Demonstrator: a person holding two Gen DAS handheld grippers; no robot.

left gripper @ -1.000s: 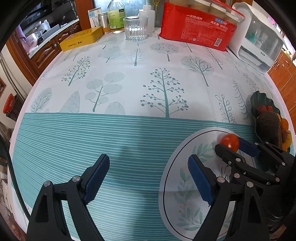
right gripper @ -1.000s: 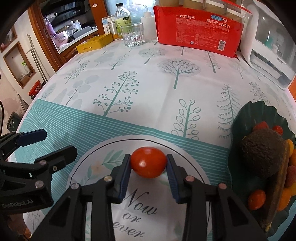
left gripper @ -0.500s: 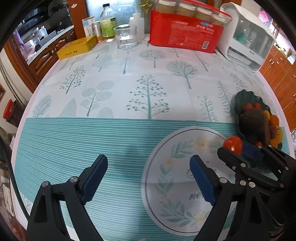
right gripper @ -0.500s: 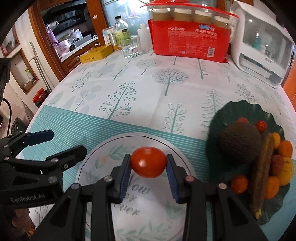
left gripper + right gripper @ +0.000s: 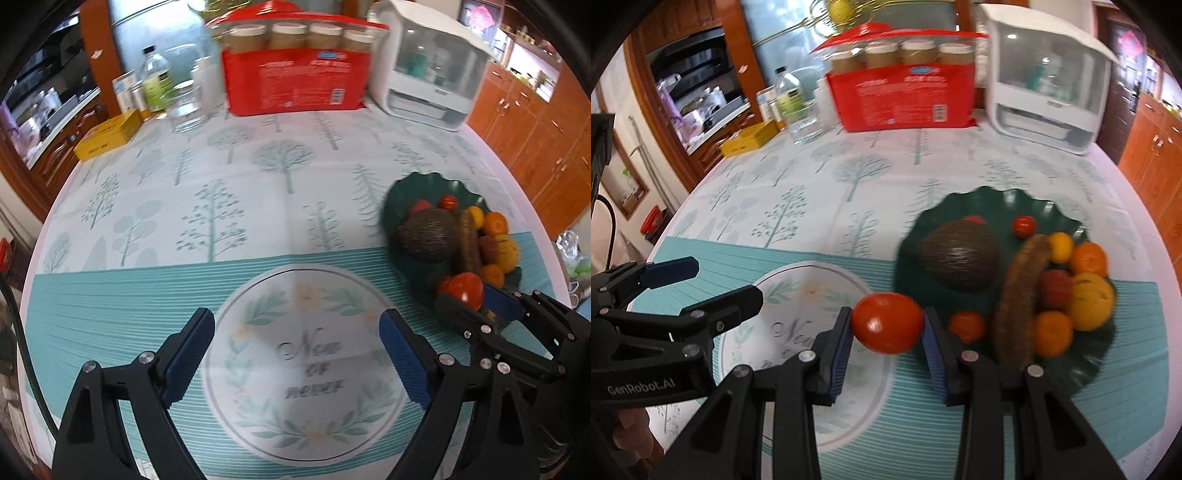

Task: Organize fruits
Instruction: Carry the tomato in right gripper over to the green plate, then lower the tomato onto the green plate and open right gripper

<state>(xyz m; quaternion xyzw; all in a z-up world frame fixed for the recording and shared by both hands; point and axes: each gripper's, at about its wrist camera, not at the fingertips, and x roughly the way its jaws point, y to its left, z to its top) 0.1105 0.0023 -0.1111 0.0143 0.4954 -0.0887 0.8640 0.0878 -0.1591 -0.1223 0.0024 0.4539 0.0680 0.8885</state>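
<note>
Btwn right tool point(image 5: 887, 325) pads: tomato point(image 5: 887, 322), prob.

The tomato point(image 5: 887, 322) has a smooth, glossy red skin with a small highlight. The right gripper point(image 5: 888, 332) is matt black plastic with ribbed blue pads point(image 5: 839, 341) and bright metal screws. The dark green plate point(image 5: 982, 206) looks glazed and shiny. The big brown fruit point(image 5: 956, 255) on it is dull and rough. A smooth printed tablecloth point(image 5: 221, 206) covers the bench; the cabinets point(image 5: 546, 129) are polished wood.
</note>
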